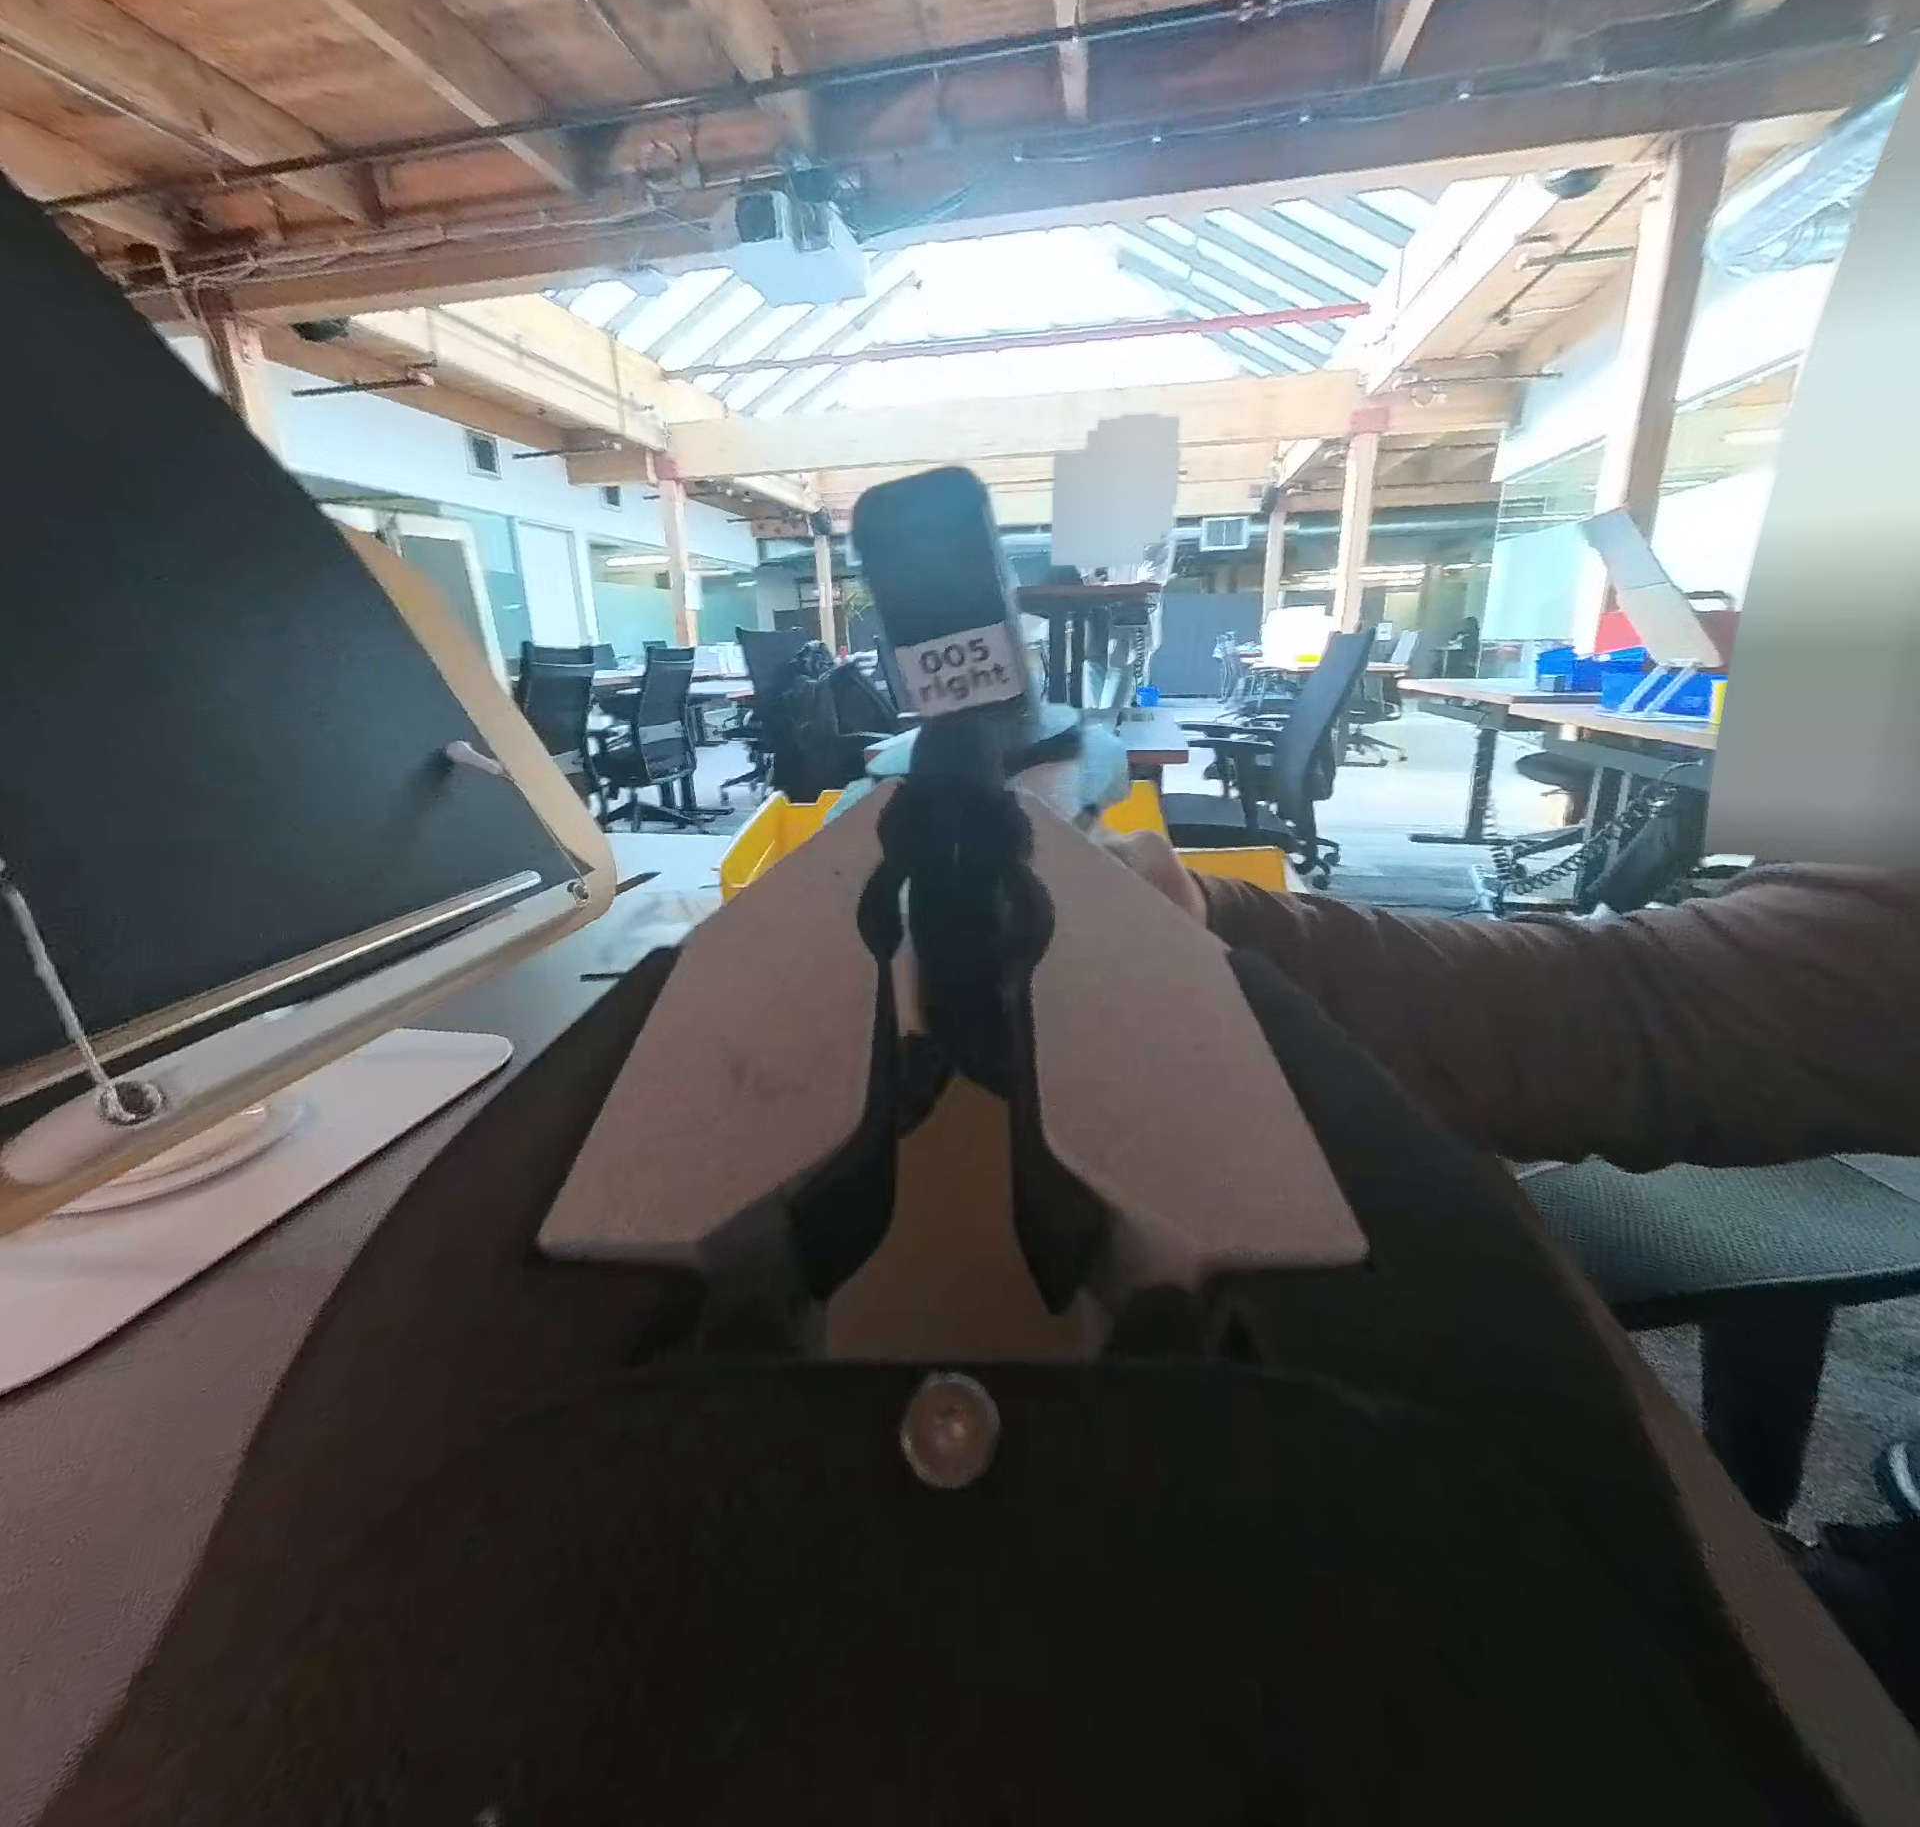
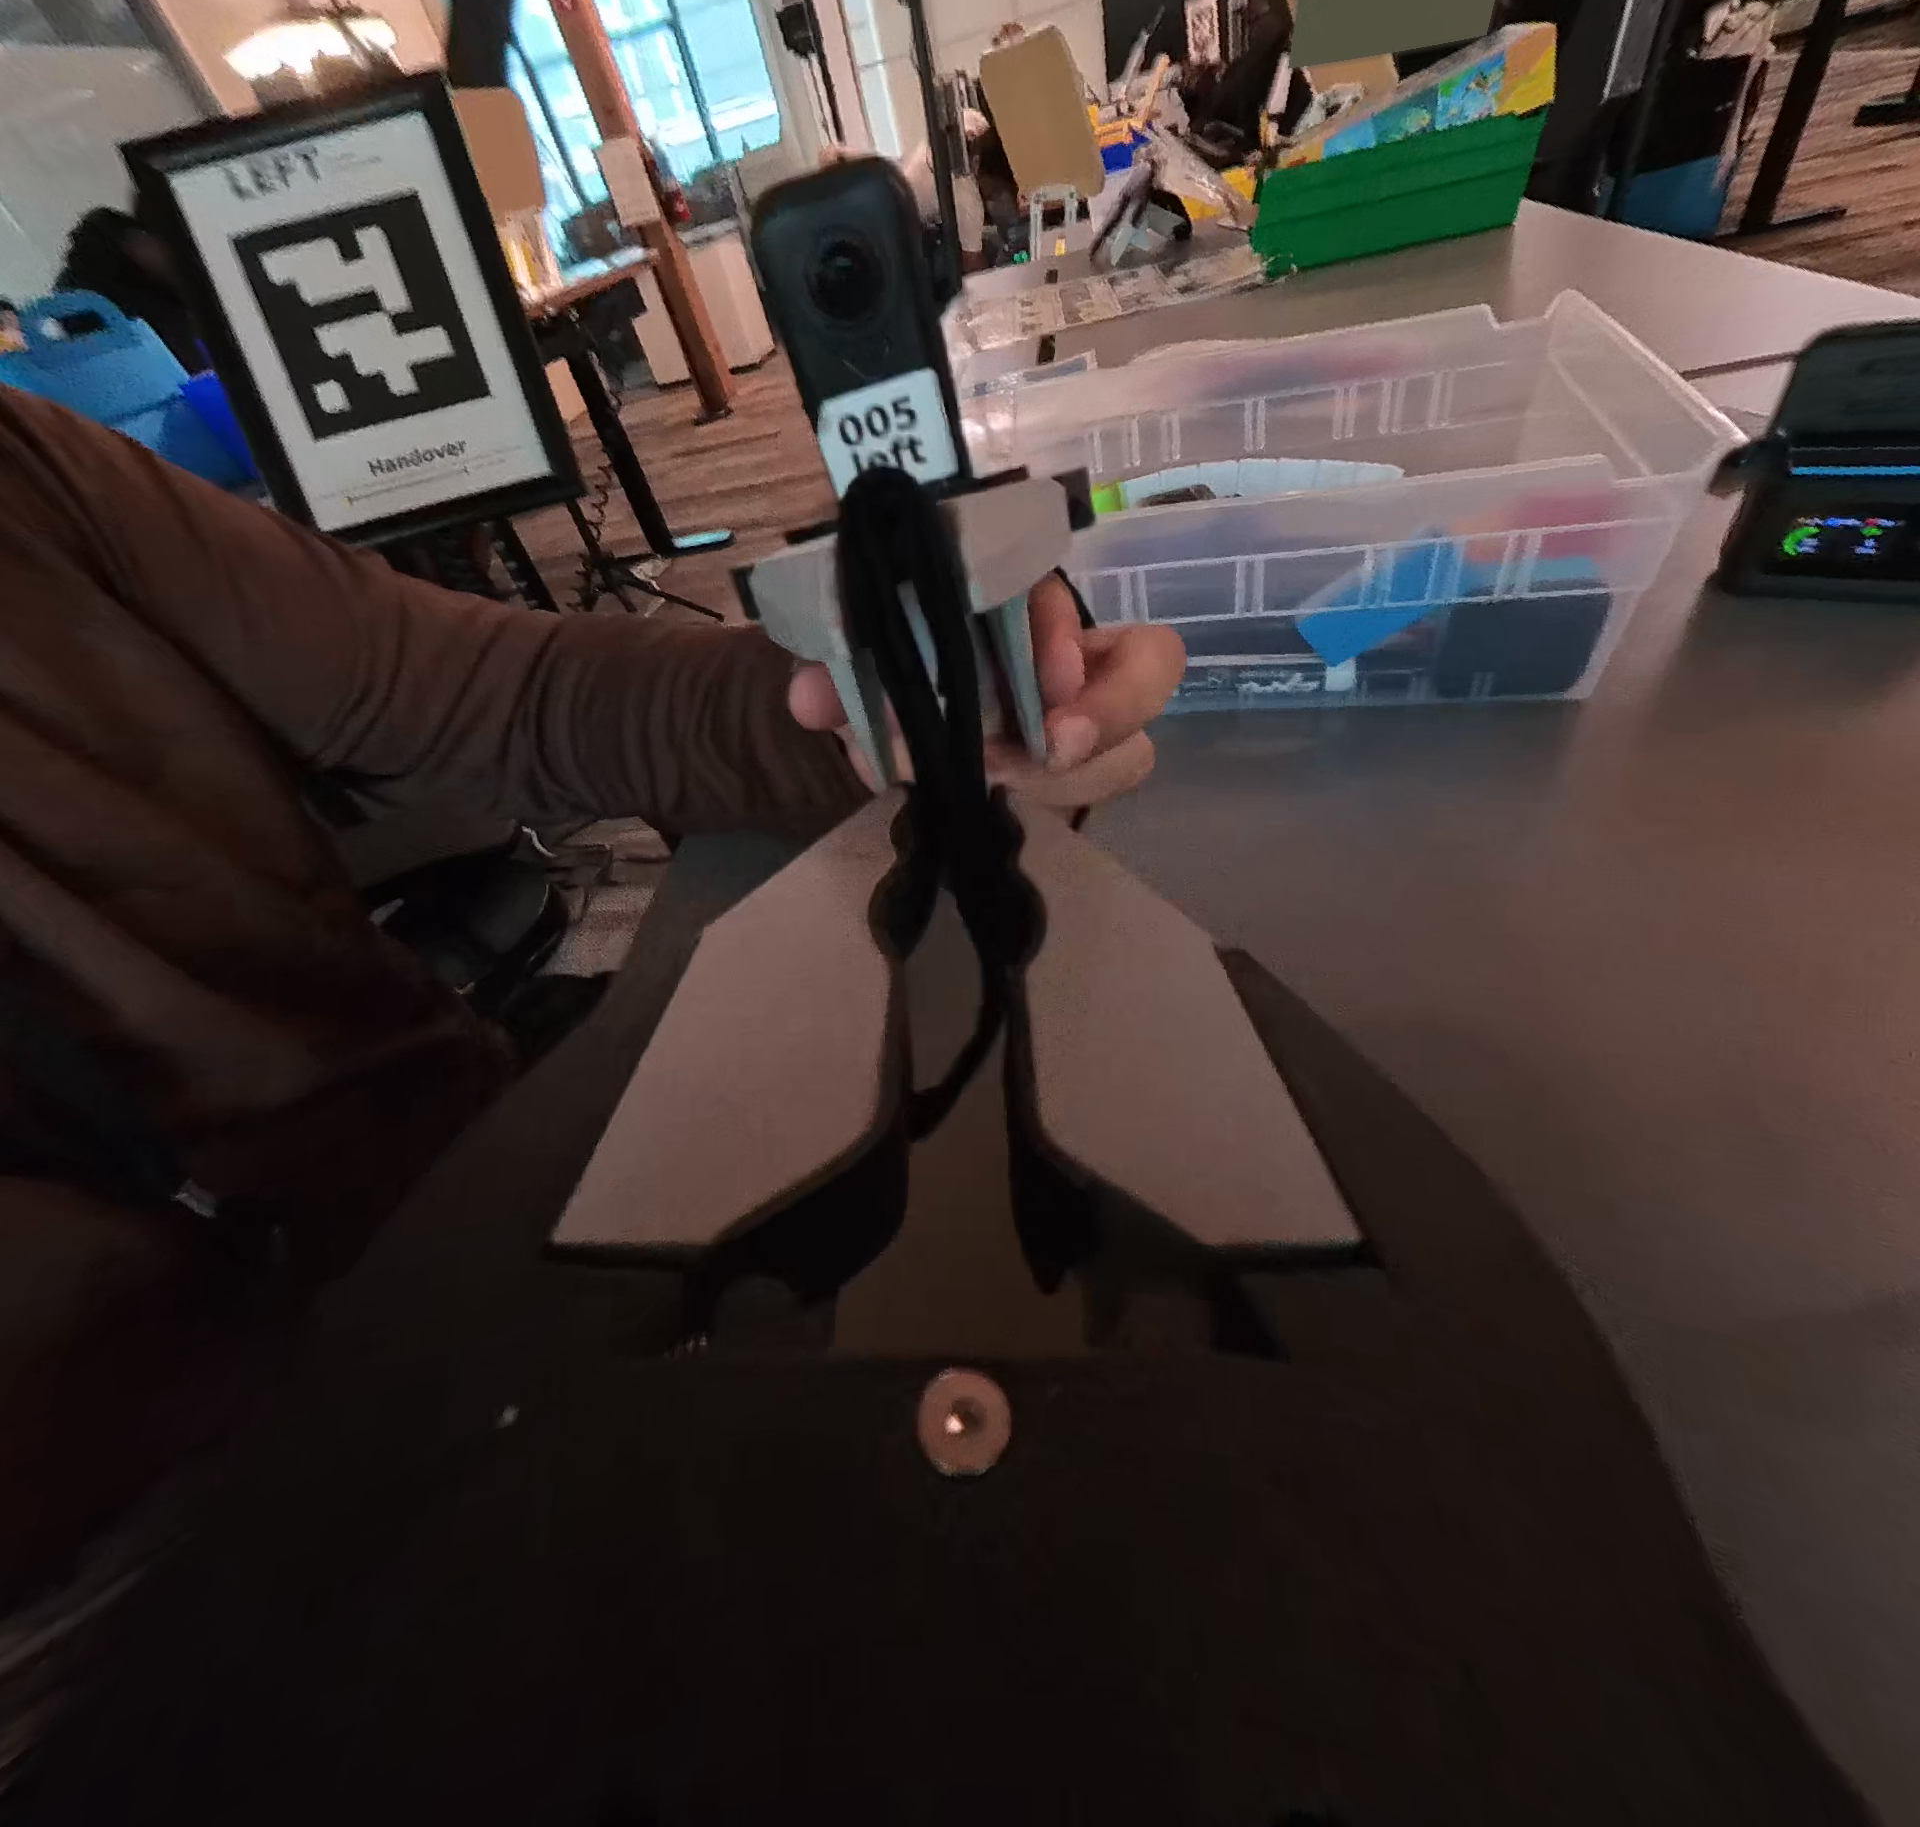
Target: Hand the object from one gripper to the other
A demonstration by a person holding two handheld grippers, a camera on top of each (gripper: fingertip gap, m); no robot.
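Midair above the grey table (image 2: 1558,894), a looped black cord (image 2: 935,697) runs between both grippers. The left gripper (image 1: 961,904) fingers pinch one end; the right gripper (image 2: 961,904) fingers pinch the other.

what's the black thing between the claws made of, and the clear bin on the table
Black object: looks like soft braided cord or fabric strap, matte; it droops in loops. Both the right claw and left claw pinch it. Clear bin: apparently rigid translucent plastic, glossy, contents showing through.
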